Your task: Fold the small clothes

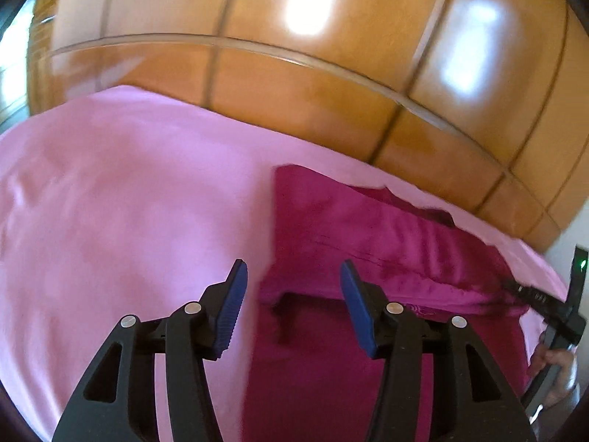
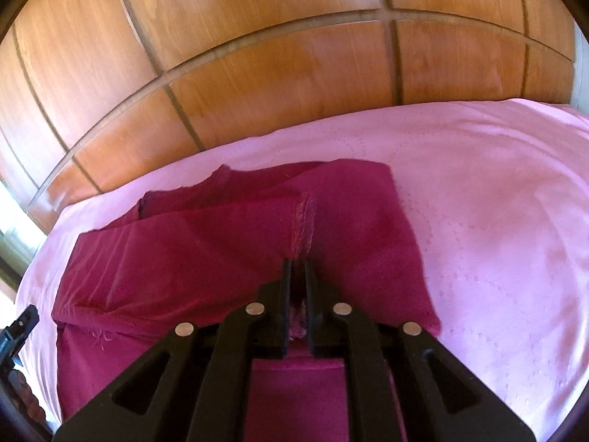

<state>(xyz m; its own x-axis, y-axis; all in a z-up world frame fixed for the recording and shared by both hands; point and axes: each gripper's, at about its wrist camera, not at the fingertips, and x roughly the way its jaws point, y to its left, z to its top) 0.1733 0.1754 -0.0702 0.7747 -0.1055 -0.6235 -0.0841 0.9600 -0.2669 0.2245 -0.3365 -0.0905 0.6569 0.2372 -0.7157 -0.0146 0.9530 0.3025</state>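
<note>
A wooden wall [image 2: 257, 55] of glossy brown panels with dark grooves fills the upper part of both views, with bright patches of light reflected on it in the left wrist view. Below it spreads a pink sheet [image 1: 110, 202], smooth with faint creases, and in the right wrist view it shows a dotted embossed pattern at the right. On the sheet lies the garment [image 2: 184, 258], a dark magenta piece of cloth, partly folded: one layer is laid over another, with a stitched hem [image 2: 305, 221] running up its middle toward the wall and a ragged far edge near the sheet's border. In the left wrist view the garment [image 1: 368, 228] lies on the right half of the sheet, its upper layer ending in a rounded fold above a darker flat part. The right gripper [image 2: 298, 269] points down onto the garment with its jaws nearly together, pinching a bunched ridge of the cloth at the near end of the hem. It also shows at the right edge of the left wrist view, tips at the garment's edge, with a hand [image 1: 556, 364] behind it. The left gripper [image 1: 291, 276] hangs above the garment's left edge with its blue pads [image 1: 232, 305] standing apart at a middling width and nothing between them.
</note>
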